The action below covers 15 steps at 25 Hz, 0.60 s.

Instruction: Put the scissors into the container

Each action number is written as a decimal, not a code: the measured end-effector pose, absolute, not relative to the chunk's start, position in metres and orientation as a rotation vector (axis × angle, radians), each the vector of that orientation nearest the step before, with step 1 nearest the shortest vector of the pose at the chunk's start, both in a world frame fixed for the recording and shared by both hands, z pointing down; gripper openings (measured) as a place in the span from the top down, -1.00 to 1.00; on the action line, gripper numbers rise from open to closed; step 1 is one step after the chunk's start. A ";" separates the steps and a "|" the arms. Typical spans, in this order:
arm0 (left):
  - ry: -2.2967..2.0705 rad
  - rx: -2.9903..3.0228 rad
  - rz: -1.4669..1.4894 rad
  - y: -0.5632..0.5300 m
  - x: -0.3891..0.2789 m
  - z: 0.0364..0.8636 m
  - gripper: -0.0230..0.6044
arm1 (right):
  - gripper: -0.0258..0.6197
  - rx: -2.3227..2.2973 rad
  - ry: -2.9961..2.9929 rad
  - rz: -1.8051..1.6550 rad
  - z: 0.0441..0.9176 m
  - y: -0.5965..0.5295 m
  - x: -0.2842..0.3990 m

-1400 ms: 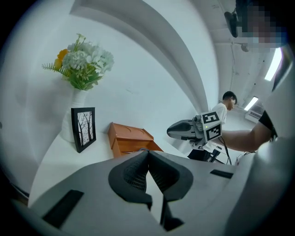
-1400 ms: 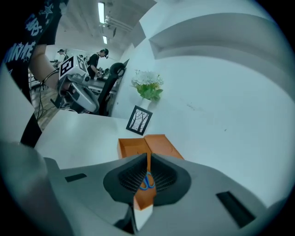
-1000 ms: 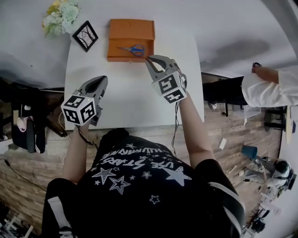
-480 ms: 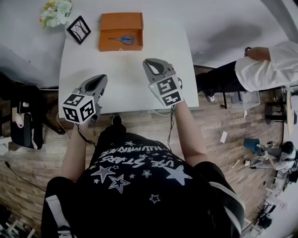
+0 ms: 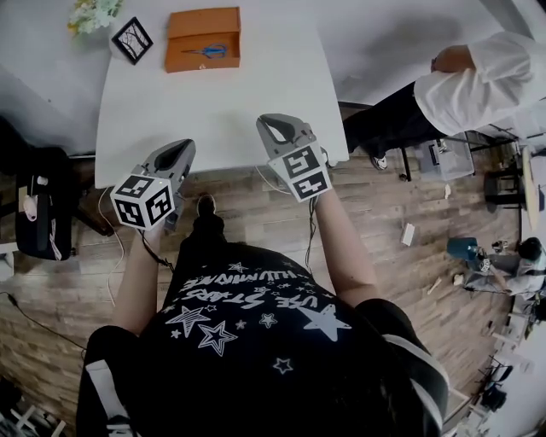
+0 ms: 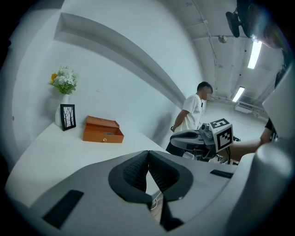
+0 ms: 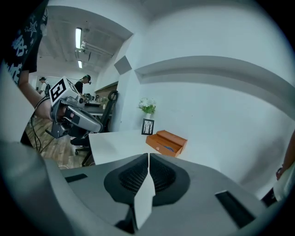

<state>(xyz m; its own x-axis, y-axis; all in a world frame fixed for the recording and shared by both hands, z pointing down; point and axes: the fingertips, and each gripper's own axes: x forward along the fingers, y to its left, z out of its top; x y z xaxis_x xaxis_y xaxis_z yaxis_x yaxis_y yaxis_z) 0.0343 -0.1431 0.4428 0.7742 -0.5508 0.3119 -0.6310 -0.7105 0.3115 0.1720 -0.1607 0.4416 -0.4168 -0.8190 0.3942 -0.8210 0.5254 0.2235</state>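
The blue-handled scissors [image 5: 207, 51] lie inside the open orange container [image 5: 203, 38] at the far end of the white table [image 5: 213, 111]. The container [image 6: 103, 130] also shows in the left gripper view, and in the right gripper view the container [image 7: 167, 142] has the scissors [image 7: 171, 148] in it. My left gripper [image 5: 179, 152] hangs over the table's near left edge, shut and empty. My right gripper [image 5: 273, 128] is near the table's front edge, shut and empty. Both are far from the container.
A framed picture [image 5: 132, 39] and a vase of flowers [image 5: 92, 12] stand at the table's far left corner. A person in a white shirt [image 5: 478, 77] stands to the right of the table. A dark chair [image 5: 43, 213] is at the left. The floor is wood.
I have stepped back from the table. My right gripper has pulled away from the container toward the near edge, leaving the scissors inside. The left gripper has kept its place beside me.
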 end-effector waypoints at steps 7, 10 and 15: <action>-0.907 2.541 0.291 -0.074 0.040 0.454 0.87 | 0.77 1.316 -2.338 0.042 0.454 -0.097 0.175; -0.922 2.526 0.291 -0.055 0.038 0.456 0.87 | 0.77 1.310 -2.351 0.060 0.457 -0.081 0.175; -0.952 2.512 0.287 -0.035 0.034 0.456 0.87 | 0.77 1.283 -2.361 0.067 0.461 -0.059 0.173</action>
